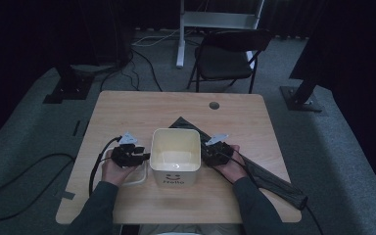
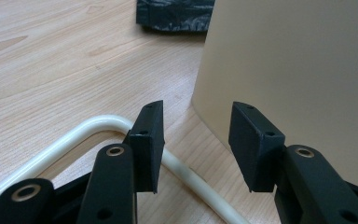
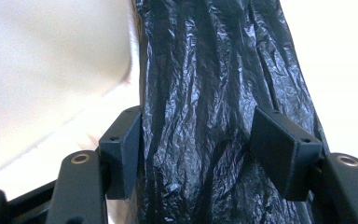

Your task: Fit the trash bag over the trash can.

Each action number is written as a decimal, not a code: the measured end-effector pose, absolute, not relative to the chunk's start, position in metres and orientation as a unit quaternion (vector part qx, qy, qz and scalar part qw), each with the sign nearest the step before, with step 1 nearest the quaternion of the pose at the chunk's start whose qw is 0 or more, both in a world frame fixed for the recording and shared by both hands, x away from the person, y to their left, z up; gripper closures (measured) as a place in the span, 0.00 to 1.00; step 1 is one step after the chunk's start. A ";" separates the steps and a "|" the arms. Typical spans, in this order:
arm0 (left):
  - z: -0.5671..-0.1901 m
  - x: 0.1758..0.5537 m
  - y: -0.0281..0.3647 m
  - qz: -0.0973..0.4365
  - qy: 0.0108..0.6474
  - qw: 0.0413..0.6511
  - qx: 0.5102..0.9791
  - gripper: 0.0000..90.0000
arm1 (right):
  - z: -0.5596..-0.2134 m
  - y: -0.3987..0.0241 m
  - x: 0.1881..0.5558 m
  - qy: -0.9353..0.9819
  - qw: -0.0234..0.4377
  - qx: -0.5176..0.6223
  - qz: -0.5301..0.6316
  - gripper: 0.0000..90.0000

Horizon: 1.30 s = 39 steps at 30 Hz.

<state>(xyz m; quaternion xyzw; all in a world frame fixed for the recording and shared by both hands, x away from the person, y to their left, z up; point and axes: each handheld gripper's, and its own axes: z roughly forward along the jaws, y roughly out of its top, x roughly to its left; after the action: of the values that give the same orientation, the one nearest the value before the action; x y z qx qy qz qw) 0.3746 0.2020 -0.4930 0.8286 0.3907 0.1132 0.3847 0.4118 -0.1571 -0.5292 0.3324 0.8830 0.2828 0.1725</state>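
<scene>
The cream bin [image 1: 175,155] stands in the middle of the table [image 1: 127,105], near my edge, and it is bare inside: no liner in it, nothing at the bottom that I can see. So I judge the job of lining it has hardly begun.

The black bin bag [image 3: 200,93] lies flat on the wood, running from behind the bin's far right corner down to the near right edge of the table. It is not yet lifted or shaken open.

My right claw [image 3: 196,154] sits just right of the bin with the bag between its jaws. The jaws stand spread, one at each edge of the bag, not pinching the plastic as far as I can tell.

My left claw [image 2: 196,144] is just left of the bin, jaws spread and holding nothing. The bin's wall is beside the right jaw, and the bin's pale handle [image 2: 74,135] lies on the table under the left one.

What is left, I think: grip the bag, open its mouth, and fit it over the rim.
</scene>
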 end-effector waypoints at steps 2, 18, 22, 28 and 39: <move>-0.493 0.375 0.202 0.113 0.391 0.384 0.829 0.62 | -0.529 -0.161 0.414 0.881 0.171 0.338 0.282 0.40; -0.494 0.374 0.200 0.112 0.388 0.381 0.832 0.62 | -0.529 -0.192 0.424 0.866 0.148 0.385 0.284 0.43; -0.494 0.375 0.200 0.112 0.389 0.381 0.832 0.62 | -0.530 -0.196 0.425 0.863 0.136 0.390 0.289 0.47; -0.494 0.374 0.200 0.112 0.388 0.380 0.832 0.62 | -0.529 -0.201 0.426 0.859 0.133 0.402 0.287 0.52; -0.494 0.373 0.198 0.111 0.385 0.378 0.835 0.63 | -0.526 -0.210 0.427 0.854 0.137 0.417 0.279 0.81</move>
<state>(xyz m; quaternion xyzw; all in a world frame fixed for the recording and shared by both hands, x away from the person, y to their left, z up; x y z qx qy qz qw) 0.3734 0.1979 -0.4935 0.8347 0.3847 0.1110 0.3781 0.4267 -0.2103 -0.5261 0.4172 0.8539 0.2794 0.1369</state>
